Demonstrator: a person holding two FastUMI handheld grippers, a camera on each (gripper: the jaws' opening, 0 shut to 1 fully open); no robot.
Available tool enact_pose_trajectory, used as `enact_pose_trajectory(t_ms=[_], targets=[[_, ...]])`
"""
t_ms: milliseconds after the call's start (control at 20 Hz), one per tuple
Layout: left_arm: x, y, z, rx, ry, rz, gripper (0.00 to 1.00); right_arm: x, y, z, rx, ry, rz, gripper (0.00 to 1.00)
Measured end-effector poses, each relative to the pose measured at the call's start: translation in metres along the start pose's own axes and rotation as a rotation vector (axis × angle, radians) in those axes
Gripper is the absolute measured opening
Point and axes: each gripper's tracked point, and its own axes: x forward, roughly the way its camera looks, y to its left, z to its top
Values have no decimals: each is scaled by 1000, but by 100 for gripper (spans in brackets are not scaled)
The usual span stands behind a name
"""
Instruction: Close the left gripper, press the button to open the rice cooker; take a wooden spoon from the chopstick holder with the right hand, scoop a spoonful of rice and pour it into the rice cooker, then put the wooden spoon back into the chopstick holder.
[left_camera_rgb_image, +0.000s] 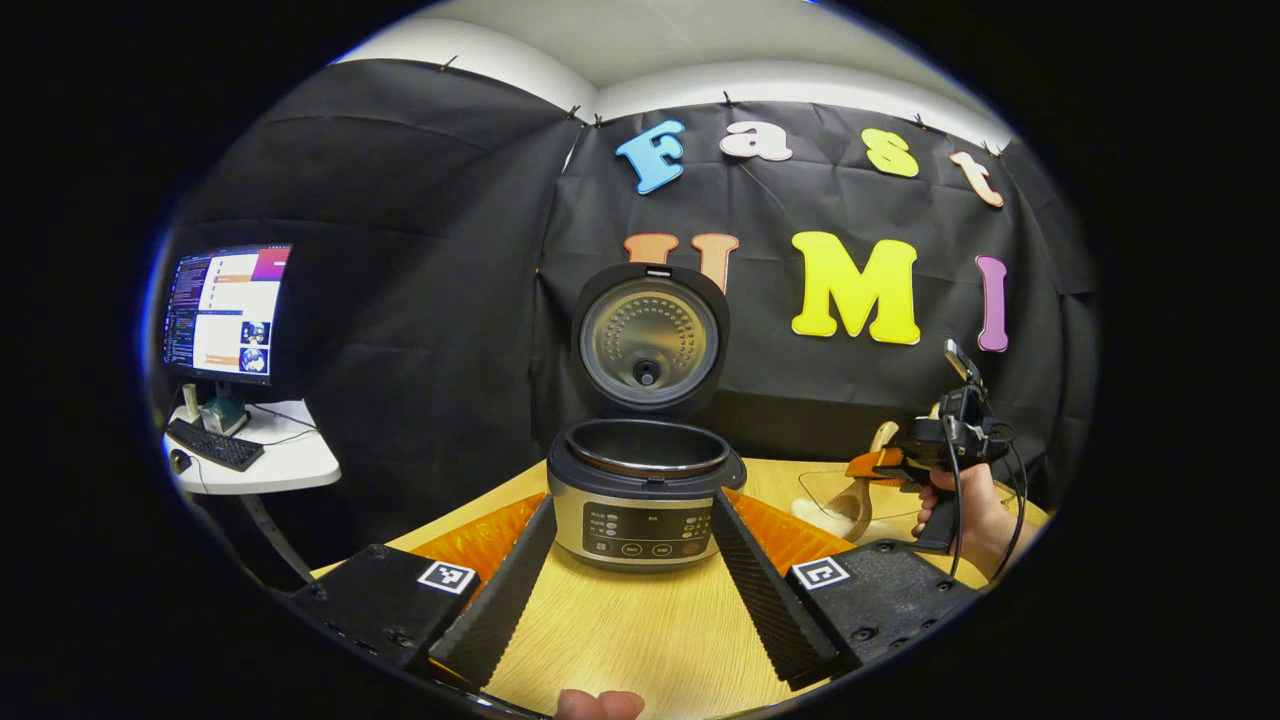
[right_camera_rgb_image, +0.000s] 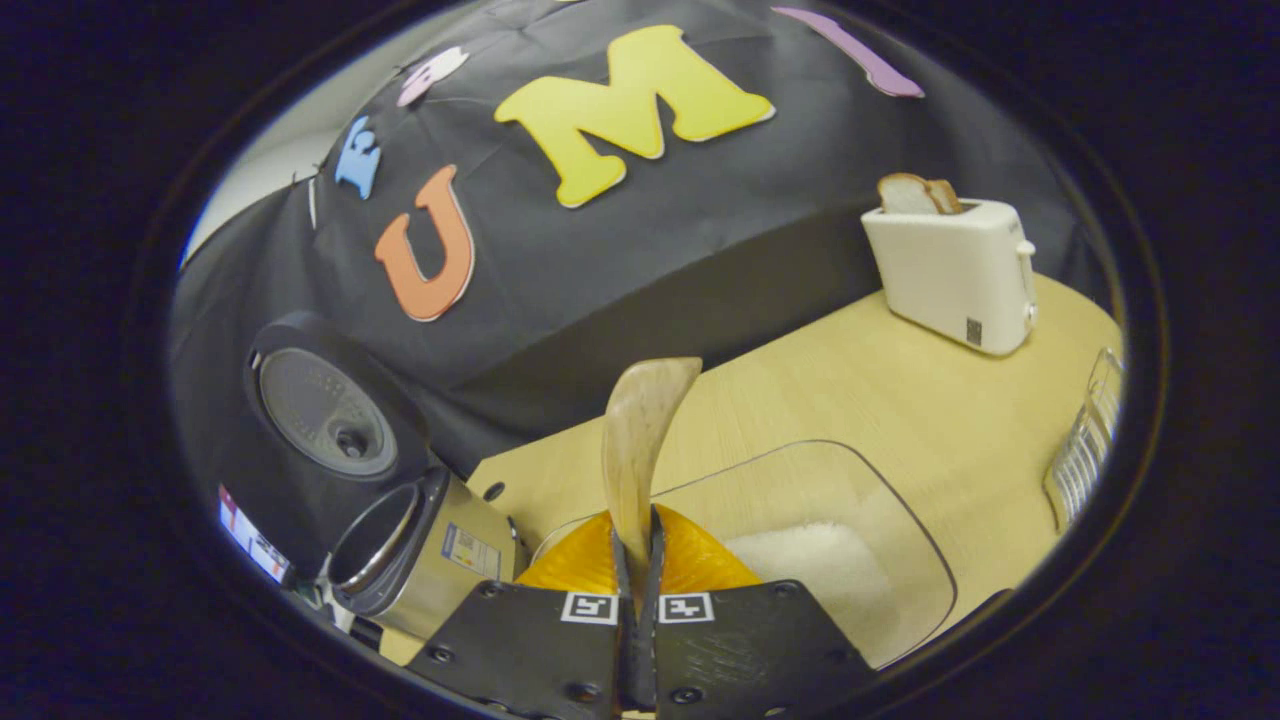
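Already the rice cooker (left_camera_rgb_image: 640, 500) stands open on the wooden surface (left_camera_rgb_image: 640, 625), its lid (left_camera_rgb_image: 650, 338) tipped up against the booth wall and the inner pot (left_camera_rgb_image: 648, 447) bare, so the button step looks done. The left gripper (left_camera_rgb_image: 628, 575) hangs just in front of the cooker with its fingers (left_camera_rgb_image: 505, 590) spread wide to either side of the control panel, gripping nothing; it seems parked there out of the way of the pot mouth.

Off to the cooker's right, the right gripper (right_camera_rgb_image: 636, 560) has its fingers pressed together on the handle of the wooden spoon (right_camera_rgb_image: 640, 440), the bowl of the spoon pointing forward and up. Held by the handle end, the bowl is free to dip. It sits just above the clear rice container (right_camera_rgb_image: 880, 500), where white rice (right_camera_rgb_image: 810, 560) lies in a low heap, so I judge that the scoop is about to begin.

A white toaster (right_camera_rgb_image: 955, 270) with bread in its slots stands well apart at the back, and a wire rack (right_camera_rgb_image: 1085, 450) shows at the surface's edge. A monitor (left_camera_rgb_image: 228, 310) and keyboard (left_camera_rgb_image: 213, 444) sit on a side desk. Between rice and pot the path looks open; only the container's rim and the cooker's raised lid need minding.
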Motion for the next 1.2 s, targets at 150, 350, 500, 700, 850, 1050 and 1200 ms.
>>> enact_pose_trajectory(t_ms=[150,350,500,700,850,1050,1200], targets=[[-1,-6,5,24,5,9,99,-3,-8,11,149,-10,45,0],[0,-22,13,44,3,7,99,-12,-20,28,236,-48,70,0],[2,-30,20,52,-7,27,99,-16,-25,43,318,-74,117,0],[6,-42,23,64,-18,49,99,-20,-38,52,387,-73,137,0],[10,-51,22,80,-23,47,99,-23,-41,56,425,-63,157,0],[15,-61,21,99,-27,37,99,-30,-34,64,474,-44,200,0],[20,-63,23,95,-27,30,99,-34,-31,73,498,-50,215,0]])
